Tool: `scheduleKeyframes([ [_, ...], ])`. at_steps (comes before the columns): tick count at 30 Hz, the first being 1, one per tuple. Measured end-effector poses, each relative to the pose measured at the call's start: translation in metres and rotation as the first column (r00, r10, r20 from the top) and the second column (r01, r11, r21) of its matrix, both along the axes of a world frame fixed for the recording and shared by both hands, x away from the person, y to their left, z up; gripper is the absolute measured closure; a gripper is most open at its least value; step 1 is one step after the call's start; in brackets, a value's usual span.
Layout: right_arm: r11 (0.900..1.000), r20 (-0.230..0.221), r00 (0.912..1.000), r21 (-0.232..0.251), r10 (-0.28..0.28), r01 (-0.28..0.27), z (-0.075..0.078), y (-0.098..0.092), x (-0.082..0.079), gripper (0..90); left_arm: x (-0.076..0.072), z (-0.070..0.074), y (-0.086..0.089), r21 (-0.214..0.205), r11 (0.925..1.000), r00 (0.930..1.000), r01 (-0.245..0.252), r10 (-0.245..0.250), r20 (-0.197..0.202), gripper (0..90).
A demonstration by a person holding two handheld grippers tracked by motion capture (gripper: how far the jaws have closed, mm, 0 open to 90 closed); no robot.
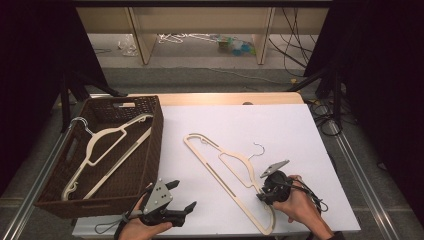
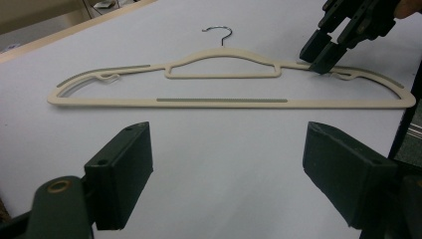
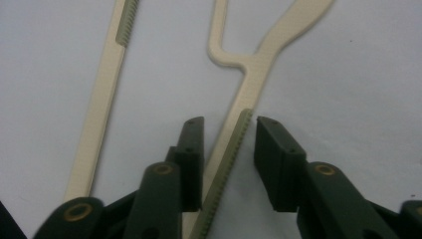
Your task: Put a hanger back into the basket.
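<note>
While the right gripper (image 1: 263, 192) is straddling one shoulder arm of the flat cream plastic hanger with a thin metal hook (image 1: 227, 172), in the lower centre of the high view, its jaws are standing to either side of the arm's grey ribbed strip (image 3: 226, 164). In the right gripper view a sliver of white table is showing between each pad and the strip, so the jaws are not yet pinching the hanger; they are bracketing it, part way closed. The hanger is lying flat on the white tabletop (image 1: 280, 130), running diagonally from centre frame down toward the lower right.

At the lower left of the high view, the left gripper (image 1: 182, 197) is resting near the table's edge with its jaws spread wide and nothing between them, facing the hanger from well apart.

Over in the left of that view, a dark brown woven basket (image 1: 150, 150) is holding a second cream hanger (image 1: 107, 150).

Several risks are looming from here. Because the hanger is so thin and is lying flush on the table, the pads may be closing above it and sliding off. Gripping far out on one arm, away from the middle, is also inviting the long hanger to swing or droop when lifted, and its hook could be snagging on the basket rim.
</note>
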State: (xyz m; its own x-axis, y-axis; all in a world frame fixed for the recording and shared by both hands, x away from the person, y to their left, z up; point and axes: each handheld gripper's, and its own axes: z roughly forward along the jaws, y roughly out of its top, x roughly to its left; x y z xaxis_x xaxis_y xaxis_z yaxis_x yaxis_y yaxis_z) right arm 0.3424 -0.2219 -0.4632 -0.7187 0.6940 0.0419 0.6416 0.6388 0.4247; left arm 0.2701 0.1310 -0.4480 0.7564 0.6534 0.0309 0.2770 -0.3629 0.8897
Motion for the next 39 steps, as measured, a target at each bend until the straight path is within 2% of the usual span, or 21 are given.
scheduleKeyframes([
  [1, 1.0000, 0.000, 1.0000, 0.000, 0.000, 0.000, 0.000, 0.000, 0.000, 61.9, 0.000, 0.000, 0.000, 0.000, 1.0000, 1.0000, 0.000, 0.000, 0.000, 19.7],
  [4, 0.9990, -0.004, 1.0000, -0.045, -0.003, 0.003, 0.001, 0.003, -0.003, 63.4, -0.001, 0.000, -0.001, 0.009, 1.0000, 1.0000, 0.001, -0.001, -0.001, 19.9],
  [6, 0.9991, -0.005, 1.0000, -0.041, -0.001, 0.001, 0.000, 0.001, -0.001, 65.2, -0.001, -0.001, -0.001, 0.000, 1.0000, 1.0000, 0.002, -0.002, -0.006, 20.0],
  [7, 0.9991, -0.013, 0.9999, -0.041, -0.012, 0.011, 0.000, 0.002, -0.002, 65.4, -0.001, -0.001, -0.001, 0.013, 0.9999, 1.0000, 0.008, -0.008, -0.003, 20.0],
  [10, 0.9987, -0.015, 0.9999, -0.051, -0.006, 0.005, 0.000, 0.002, -0.001, 65.7, -0.001, 0.000, 0.000, 0.010, 0.9999, 1.0000, 0.002, -0.002, -0.002, 20.2],
  [12, 0.9991, -0.025, 0.9996, -0.042, -0.008, 0.007, -0.001, 0.001, 0.001, 67.6, -0.001, 0.000, -0.001, 0.001, 1.0000, 1.0000, 0.006, -0.006, 0.002, 20.3],
  [15, 0.9988, -0.025, 0.9997, -0.048, -0.005, 0.004, 0.000, 0.000, 0.003, 71.8, -0.002, 0.001, 0.002, 0.020, 0.9998, 0.9999, 0.007, -0.007, 0.010, 20.5],
  [21, 1.0000, -0.078, 0.9970, -0.005, 0.003, -0.003, 0.001, -0.010, 0.012, 77.4, -0.001, 0.000, 0.004, 0.009, 1.0000, 1.0000, -0.001, 0.001, 0.005, 20.9],
  [22, 1.0000, -0.078, 0.9970, -0.005, 0.003, -0.003, 0.001, -0.010, 0.012, 78.3, 0.000, 0.000, 0.004, 0.014, 0.9999, 0.9999, 0.004, -0.004, 0.011, 20.9],
  [23, 0.9994, -0.063, 0.9975, -0.013, 0.030, -0.031, 0.002, -0.012, 0.013, 79.2, 0.000, 0.000, 0.004, 0.011, 0.9999, 1.0000, 0.002, -0.002, 0.007, 21.0],
  [24, 0.9994, -0.063, 0.9975, -0.013, 0.030, -0.031, 0.002, -0.012, 0.013, 79.2, 0.000, 0.000, 0.004, 0.011, 0.9999, 1.0000, 0.001, -0.001, 0.005, 21.0],
  [26, 0.9971, -0.057, 0.9966, -0.045, 0.059, -0.062, 0.003, -0.014, 0.014, 79.3, 0.000, -0.001, 0.003, 0.009, 1.0000, 1.0000, 0.002, -0.002, -0.001, 21.1],
  [28, 0.9958, -0.054, 0.9957, -0.047, 0.076, -0.078, 0.004, -0.015, 0.014, 79.3, 0.001, -0.001, 0.003, 0.023, 0.9997, 0.9999, 0.008, -0.008, 0.007, 21.1],
  [31, 0.9930, -0.058, 0.9927, -0.046, 0.106, -0.108, 0.004, -0.019, 0.014, 79.0, 0.000, -0.002, 0.001, 0.013, 0.9999, 1.0000, 0.002, -0.002, -0.005, 21.1],
  [34, 0.9924, -0.059, 0.9919, -0.044, 0.112, -0.115, 0.004, -0.019, 0.014, 78.6, 0.001, -0.002, 0.001, 0.027, 0.9996, 1.0000, 0.004, -0.004, -0.004, 21.1],
  [39, 0.9961, -0.060, 0.9949, -0.030, 0.081, -0.083, 0.002, -0.015, 0.015, 73.5, 0.001, -0.002, 0.000, 0.027, 0.9996, 1.0000, 0.004, -0.004, -0.005, 21.2],
])
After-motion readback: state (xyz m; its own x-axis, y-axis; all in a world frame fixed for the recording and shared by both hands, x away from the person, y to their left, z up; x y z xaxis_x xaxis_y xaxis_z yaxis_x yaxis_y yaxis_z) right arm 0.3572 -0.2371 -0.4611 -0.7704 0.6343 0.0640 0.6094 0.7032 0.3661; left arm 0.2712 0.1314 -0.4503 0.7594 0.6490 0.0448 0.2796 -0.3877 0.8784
